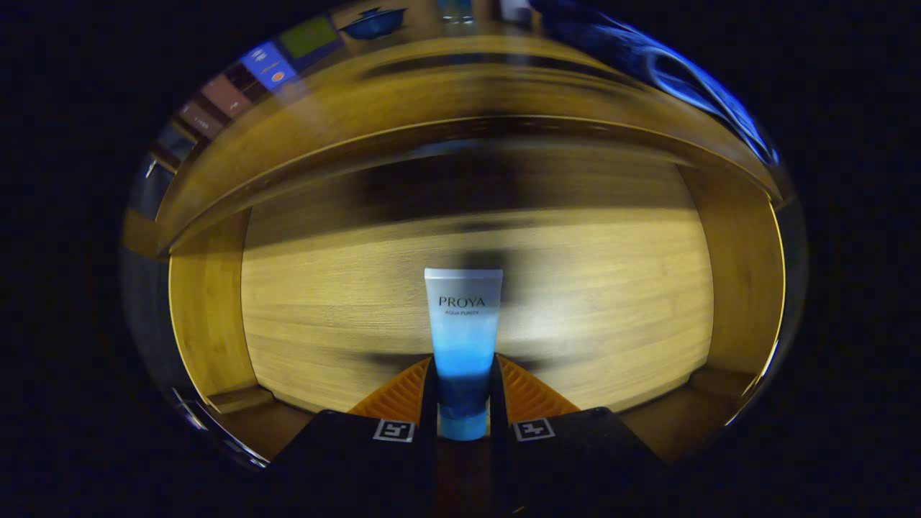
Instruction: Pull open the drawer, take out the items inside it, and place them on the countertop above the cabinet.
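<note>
Jaws clamp tube (463,324) over open drawer (302,316).

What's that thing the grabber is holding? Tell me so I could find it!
Look inside the open wooden drawer, under the countertop. Down at its floor, the gripper has both fingers pressed on a squeeze tube. It's the one item in the drawer: a slim tube, pale at its flat end and turning bright blue toward the cap.

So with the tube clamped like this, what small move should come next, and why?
Probably lift straight up. The gripper has its jaws shut on the blue-and-white tube, which stands over the open drawer's wooden floor; the countertop lies above, so it must first rise past the drawer's walls.
</note>
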A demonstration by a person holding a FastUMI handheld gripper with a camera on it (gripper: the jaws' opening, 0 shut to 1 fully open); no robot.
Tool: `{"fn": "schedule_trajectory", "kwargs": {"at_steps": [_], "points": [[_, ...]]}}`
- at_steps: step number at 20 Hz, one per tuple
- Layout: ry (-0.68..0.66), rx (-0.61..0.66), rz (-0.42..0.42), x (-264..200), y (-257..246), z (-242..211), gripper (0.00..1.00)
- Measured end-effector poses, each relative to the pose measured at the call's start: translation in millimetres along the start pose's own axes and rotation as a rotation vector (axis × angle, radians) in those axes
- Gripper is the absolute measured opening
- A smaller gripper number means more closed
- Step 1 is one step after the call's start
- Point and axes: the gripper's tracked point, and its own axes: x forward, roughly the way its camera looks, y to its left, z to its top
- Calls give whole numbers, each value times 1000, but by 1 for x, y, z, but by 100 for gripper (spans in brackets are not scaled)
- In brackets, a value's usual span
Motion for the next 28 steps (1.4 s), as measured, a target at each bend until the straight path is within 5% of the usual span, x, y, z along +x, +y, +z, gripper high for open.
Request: {"fn": "schedule_trajectory", "kwargs": {"at_steps": [9,14,21,28], "points": [[-119,-77,66,-83,2,31,35],[-150,-98,65,-118,13,88,35],[-117,-65,20,-85,29,179,35],[-73,-79,-41,-58,34,205,35]]}}
